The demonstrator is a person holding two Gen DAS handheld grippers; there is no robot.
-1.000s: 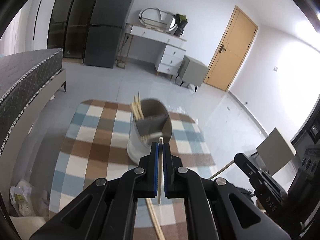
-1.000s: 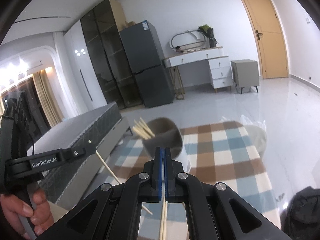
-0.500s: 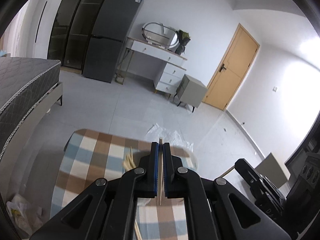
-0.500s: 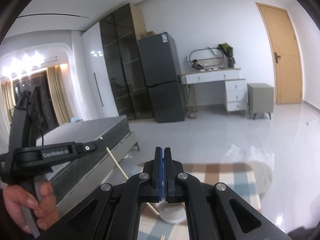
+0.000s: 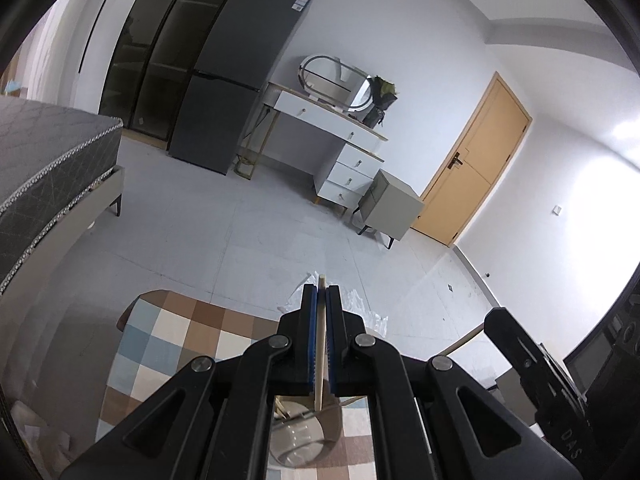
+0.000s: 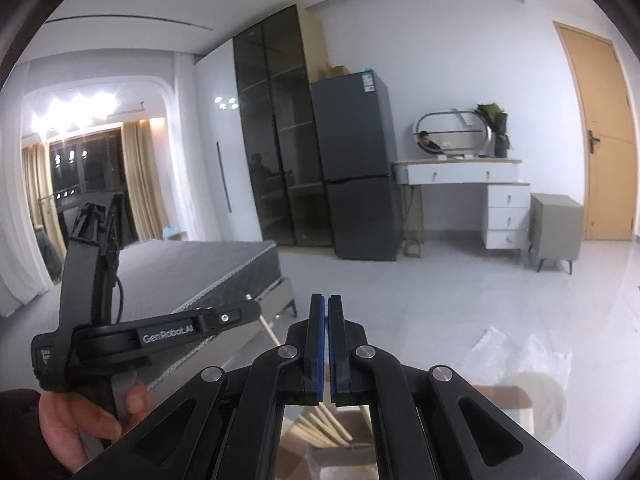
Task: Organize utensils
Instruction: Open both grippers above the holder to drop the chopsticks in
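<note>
Reading "GenRobot.AI", left gripper (image 6: pixel 244 316), chopstick (image 6: pixel 267 330) clamped

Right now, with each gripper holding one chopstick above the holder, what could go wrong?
1. The left gripper pinches its chopstick near the top; the long free end could swing and miss the utensil holder.
2. The right gripper sits close beside the left; the two chopsticks could cross.
3. Chopsticks in the holder lean across its opening and may block a new one.
</note>
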